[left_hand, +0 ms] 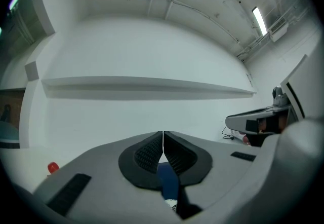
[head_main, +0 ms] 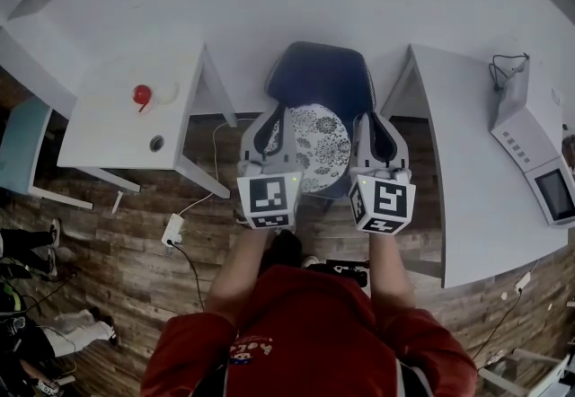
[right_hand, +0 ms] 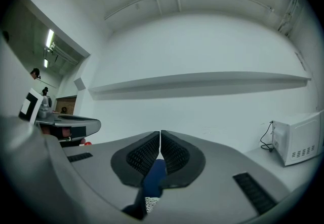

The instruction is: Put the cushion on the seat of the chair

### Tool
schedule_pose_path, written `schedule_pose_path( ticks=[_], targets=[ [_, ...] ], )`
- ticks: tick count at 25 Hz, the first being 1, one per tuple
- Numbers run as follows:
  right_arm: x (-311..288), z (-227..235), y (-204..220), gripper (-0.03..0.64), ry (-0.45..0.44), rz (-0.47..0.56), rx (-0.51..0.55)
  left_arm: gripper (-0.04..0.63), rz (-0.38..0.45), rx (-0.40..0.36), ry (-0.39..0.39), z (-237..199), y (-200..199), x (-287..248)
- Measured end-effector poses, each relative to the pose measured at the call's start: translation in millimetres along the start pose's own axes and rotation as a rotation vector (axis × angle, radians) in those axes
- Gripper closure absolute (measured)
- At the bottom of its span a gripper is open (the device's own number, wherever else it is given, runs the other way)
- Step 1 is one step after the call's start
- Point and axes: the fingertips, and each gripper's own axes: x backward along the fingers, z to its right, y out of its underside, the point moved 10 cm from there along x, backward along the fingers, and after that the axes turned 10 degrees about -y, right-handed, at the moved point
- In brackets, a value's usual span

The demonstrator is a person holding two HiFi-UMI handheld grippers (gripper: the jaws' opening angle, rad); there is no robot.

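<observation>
A round cushion (head_main: 316, 149) with a black-and-white pattern lies on the seat of the dark blue chair (head_main: 322, 74), which stands between two white desks. My left gripper (head_main: 269, 119) hangs over the cushion's left edge, and my right gripper (head_main: 374, 121) is just past its right edge. In the left gripper view the left gripper (left_hand: 163, 139) is shut with nothing between its pads; below them show the blue chair (left_hand: 167, 182) and a sliver of cushion (left_hand: 171, 203). The right gripper (right_hand: 160, 138) is shut too, above the chair (right_hand: 154, 175) and cushion (right_hand: 150, 202).
A white desk (head_main: 108, 130) at the left carries a red object (head_main: 142, 95). The white desk (head_main: 467, 171) at the right holds a microwave (head_main: 539, 157). A power strip (head_main: 172, 229) with cables lies on the wooden floor. A white wall is behind the chair.
</observation>
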Motion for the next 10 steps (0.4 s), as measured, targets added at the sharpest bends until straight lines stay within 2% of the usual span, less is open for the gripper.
schedule_pose_path(
  ticks=[10],
  targets=[
    [-5.4,4.3,2.7,0.584,0.004,-0.009,-0.004,0.564,-0.001,0.009,-0.021,-2.4,3.2,-4.1]
  ],
)
